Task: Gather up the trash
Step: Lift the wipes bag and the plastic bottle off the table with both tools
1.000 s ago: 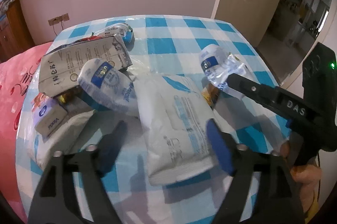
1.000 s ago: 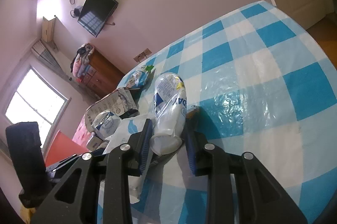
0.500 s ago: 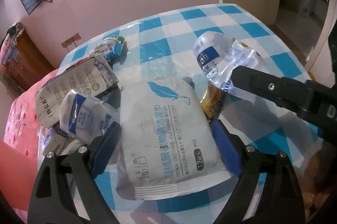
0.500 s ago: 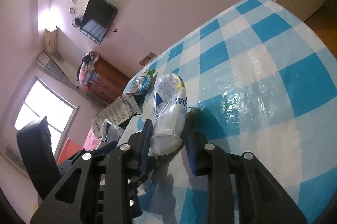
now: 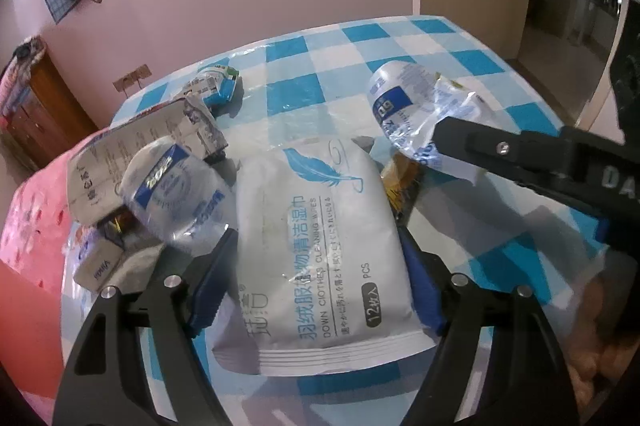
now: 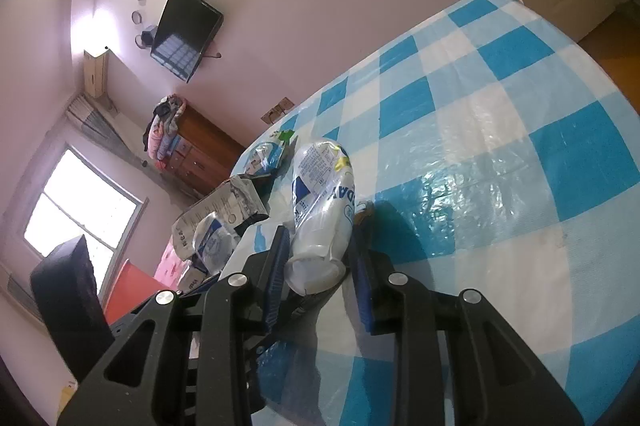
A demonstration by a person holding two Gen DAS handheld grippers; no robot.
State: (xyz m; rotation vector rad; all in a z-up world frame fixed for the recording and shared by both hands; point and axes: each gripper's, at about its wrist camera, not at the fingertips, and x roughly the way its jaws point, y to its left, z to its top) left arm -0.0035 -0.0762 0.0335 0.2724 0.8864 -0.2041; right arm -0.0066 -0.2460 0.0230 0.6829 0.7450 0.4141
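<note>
A white wet-wipes pack [image 5: 320,238] with a blue feather lies between the blue pads of my left gripper [image 5: 320,286], which touch its two sides. My right gripper [image 6: 320,266] is shut on a crushed clear plastic bottle [image 6: 320,210] with a blue and white label; the bottle also shows in the left wrist view [image 5: 416,114], with the right gripper's black finger [image 5: 500,150] over it. A second crushed bottle [image 5: 176,194], a grey milk carton [image 5: 140,150] and a small crumpled carton [image 5: 212,86] lie on the left.
The table has a blue and white checked cloth [image 6: 500,146]. A small white box [image 5: 98,266] and a brown wrapper [image 5: 400,182] lie among the trash. A pink and red chair or cloth [image 5: 28,226] is past the left table edge. A wall stands behind.
My left gripper has moved forward around the wipes pack and its jaws have narrowed onto the pack's sides. My right gripper stays shut on the bottle, little moved.
</note>
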